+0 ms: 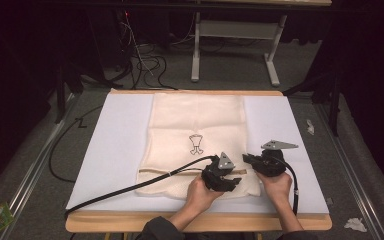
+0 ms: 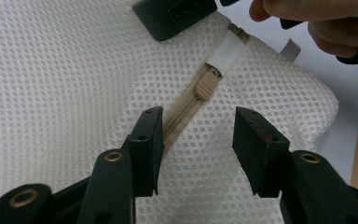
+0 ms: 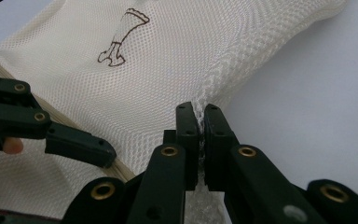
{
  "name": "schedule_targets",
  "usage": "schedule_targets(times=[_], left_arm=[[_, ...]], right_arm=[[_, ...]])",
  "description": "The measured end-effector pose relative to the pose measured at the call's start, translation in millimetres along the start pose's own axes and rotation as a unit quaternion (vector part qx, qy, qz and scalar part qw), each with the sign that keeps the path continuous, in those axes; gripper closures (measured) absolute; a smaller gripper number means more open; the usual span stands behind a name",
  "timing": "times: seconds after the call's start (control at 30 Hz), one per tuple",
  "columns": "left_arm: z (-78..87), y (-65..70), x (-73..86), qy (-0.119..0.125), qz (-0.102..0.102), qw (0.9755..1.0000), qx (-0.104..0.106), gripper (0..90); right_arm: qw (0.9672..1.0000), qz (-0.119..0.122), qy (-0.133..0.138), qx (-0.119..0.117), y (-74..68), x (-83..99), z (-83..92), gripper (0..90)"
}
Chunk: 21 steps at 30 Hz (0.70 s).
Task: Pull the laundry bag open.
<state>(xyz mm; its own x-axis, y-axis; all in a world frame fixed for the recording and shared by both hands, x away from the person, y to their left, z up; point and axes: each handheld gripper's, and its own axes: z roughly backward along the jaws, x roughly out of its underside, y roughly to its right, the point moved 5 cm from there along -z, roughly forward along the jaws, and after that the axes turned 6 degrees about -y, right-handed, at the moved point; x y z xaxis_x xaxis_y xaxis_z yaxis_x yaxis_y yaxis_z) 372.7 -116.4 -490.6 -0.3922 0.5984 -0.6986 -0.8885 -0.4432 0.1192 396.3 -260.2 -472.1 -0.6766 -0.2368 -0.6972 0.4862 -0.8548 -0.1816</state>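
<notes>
Left gripper [image 1: 228, 184] and right gripper [image 1: 252, 159] both sit on the mesh laundry bag's [image 1: 195, 125] near-right corner, high view; bag flat on white table cover [image 1: 115, 150], nothing seen inside. Left gripper view: left gripper [image 2: 197, 135] jaws partly open, straddling the beige zipper [image 2: 186, 109], pads not pressing; zipper pull [image 2: 205, 85] just beyond. Right gripper view: right gripper [image 3: 201, 126] jaws closed tight, pinching the bag's mesh edge [image 3: 209, 84]; left gripper [image 3: 81, 147] at left.
</notes>
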Motion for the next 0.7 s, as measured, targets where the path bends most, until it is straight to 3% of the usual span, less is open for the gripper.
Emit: schedule_targets(times=[0.7], left_arm=[[-10.0, 0.6, -6.2, 0.018, 0.016, 0.9994, 0.023, 62.8]], right_arm=[[0.9999, 0.004, 0.003, -0.012, -6.4, -4.6, -0.6, 88.1]])
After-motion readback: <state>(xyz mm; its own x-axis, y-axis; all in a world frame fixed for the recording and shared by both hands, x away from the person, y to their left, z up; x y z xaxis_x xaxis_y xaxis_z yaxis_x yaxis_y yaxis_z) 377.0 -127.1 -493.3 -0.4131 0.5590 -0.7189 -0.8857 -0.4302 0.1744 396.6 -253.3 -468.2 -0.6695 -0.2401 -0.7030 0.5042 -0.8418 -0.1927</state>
